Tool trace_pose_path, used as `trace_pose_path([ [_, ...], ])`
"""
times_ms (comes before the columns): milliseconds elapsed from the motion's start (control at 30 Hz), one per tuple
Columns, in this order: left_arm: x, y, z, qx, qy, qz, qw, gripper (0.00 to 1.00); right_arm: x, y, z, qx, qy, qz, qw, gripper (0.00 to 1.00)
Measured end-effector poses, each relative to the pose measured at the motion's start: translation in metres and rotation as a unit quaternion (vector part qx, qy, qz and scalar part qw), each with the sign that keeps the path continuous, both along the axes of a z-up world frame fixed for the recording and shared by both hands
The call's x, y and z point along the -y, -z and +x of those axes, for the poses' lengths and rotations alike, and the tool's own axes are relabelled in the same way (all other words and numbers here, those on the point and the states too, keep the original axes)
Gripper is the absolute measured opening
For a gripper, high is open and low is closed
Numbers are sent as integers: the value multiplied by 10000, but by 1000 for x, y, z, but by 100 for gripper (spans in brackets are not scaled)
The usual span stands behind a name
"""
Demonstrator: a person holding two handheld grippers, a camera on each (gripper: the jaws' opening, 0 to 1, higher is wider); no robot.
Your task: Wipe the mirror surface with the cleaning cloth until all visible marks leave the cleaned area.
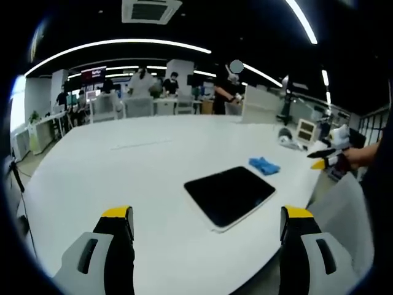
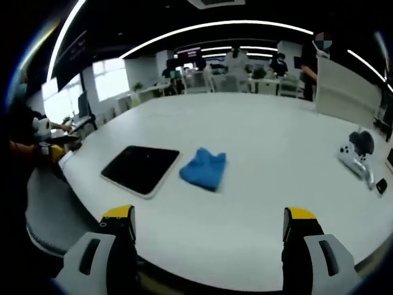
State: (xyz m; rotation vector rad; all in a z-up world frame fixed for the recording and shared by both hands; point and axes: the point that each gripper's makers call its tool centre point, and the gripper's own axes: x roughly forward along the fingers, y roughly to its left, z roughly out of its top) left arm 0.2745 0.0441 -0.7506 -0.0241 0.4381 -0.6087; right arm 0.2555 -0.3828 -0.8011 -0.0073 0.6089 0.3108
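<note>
The mirror (image 1: 230,193) is a dark, flat rectangle with a pale rim, lying on the white table (image 1: 123,172) near its front edge. Just beyond it lies a crumpled blue cloth (image 1: 264,165). My left gripper (image 1: 207,214) is open and held back from the mirror, its yellow-tipped jaws wide apart with nothing between them. In the right gripper view the mirror (image 2: 141,169) lies left of the cloth (image 2: 204,167), the two nearly touching. My right gripper (image 2: 209,216) is also open and empty, short of the cloth. The right gripper (image 1: 325,158) shows at the right, in a hand.
A white game controller (image 2: 353,158) and a dark object (image 2: 362,141) lie at the table's right. A grey chair (image 2: 43,209) stands by the table's curved edge. A white upright panel (image 1: 261,104) stands at the far side. People work at desks in the background.
</note>
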Motion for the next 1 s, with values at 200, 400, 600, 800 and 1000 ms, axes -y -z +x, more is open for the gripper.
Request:
trace_pose_path([
  [200,-2,1,2,-26,-52,-41,10000,99,-5,9,-3,-89,30,54,9999,100],
  [400,0,4,0,-33,17,56,10000,99,-13,11,-2,-120,-20,101,9999,100],
  [600,0,3,0,13,9,98,10000,99,-7,11,-2,-159,-81,50,9998,100],
  [800,0,2,1,30,-15,64,10000,99,-5,9,3,-165,-65,41,9998,100],
  [1000,-1,2,1,31,-9,96,9999,99,-11,11,6,-167,-130,20,9998,100],
])
